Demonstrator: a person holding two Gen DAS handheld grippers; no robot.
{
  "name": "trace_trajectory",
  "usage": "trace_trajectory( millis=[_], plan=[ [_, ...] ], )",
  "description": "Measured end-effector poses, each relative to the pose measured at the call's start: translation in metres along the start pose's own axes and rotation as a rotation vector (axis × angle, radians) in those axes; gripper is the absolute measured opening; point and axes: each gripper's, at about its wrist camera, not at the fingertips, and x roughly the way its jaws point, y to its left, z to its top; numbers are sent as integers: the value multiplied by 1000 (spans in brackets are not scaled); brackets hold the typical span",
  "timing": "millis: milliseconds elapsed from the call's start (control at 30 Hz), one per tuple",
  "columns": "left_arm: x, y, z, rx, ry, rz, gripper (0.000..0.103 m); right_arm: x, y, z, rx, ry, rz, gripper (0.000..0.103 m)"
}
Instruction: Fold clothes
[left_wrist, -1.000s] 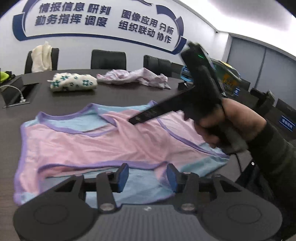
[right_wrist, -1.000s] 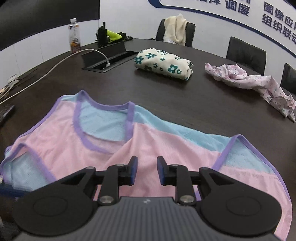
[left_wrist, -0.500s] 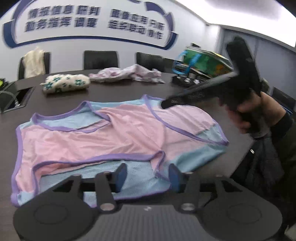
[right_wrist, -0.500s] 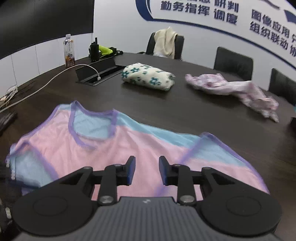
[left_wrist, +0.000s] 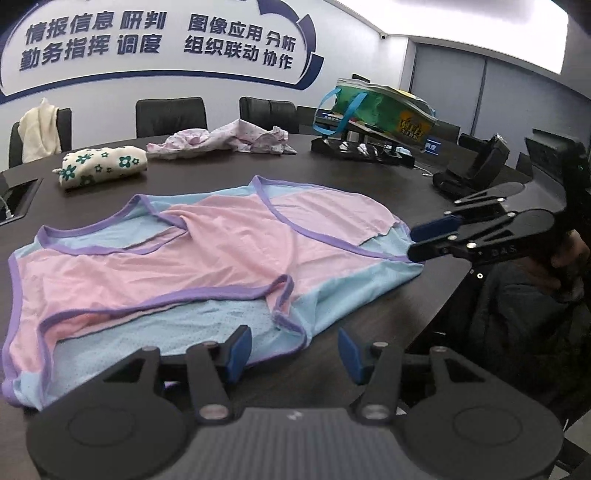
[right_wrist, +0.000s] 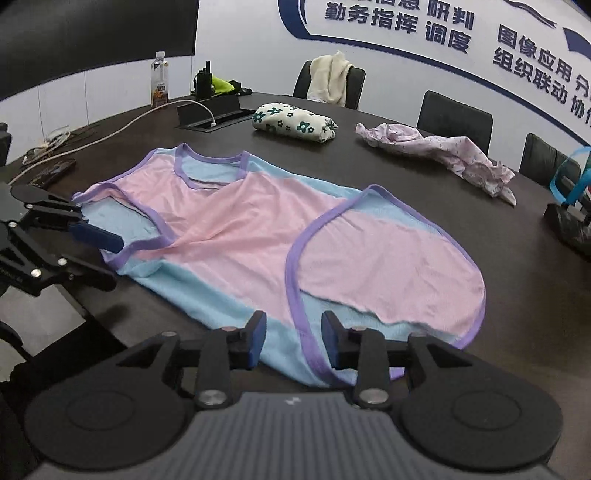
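Vest (left_wrist: 221, 251): spread flat on the dark table (left_wrist: 369, 177).
Left gripper (left_wrist: 293, 349): jaws spread, gripping nothing.
Right gripper (right_wrist: 293, 338): jaws opening over the near hem, pinching nothing.

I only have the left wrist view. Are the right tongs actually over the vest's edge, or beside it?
Observer: Over it. The right tongs are opening, with the vest's purple-trimmed hem between the pads, not pinched.
Operator: Anything at the table's far left that I'm missing?
Observer: A drink bottle stands at the far edge.
Operator: And near it?
Observer: A white cable trails from the recessed socket box across the table toward that side.
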Motion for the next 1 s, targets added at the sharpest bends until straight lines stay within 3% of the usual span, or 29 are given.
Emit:
trace_trajectory(
  millis=[300,533,633,700,767,1000],
  plan=[
    [3,1,3,3,16,39,37,-5,-19,-20,27,0,-4,34],
    [4,9,5,9,31,35,9,7,-26,-28,33,33,6,34],
    [5,14,6,-13,32,32,2,8,-27,-28,38,28,15,34],
    [5,18,6,-34,33,29,1,10,-29,-28,46,29,22,27],
    [5,21,8,-51,33,31,1,11,-31,-26,57,31,53,9],
    [6,41,40,-85,11,62,0,15,-39,-7,65,-47,15,4]
  ],
)
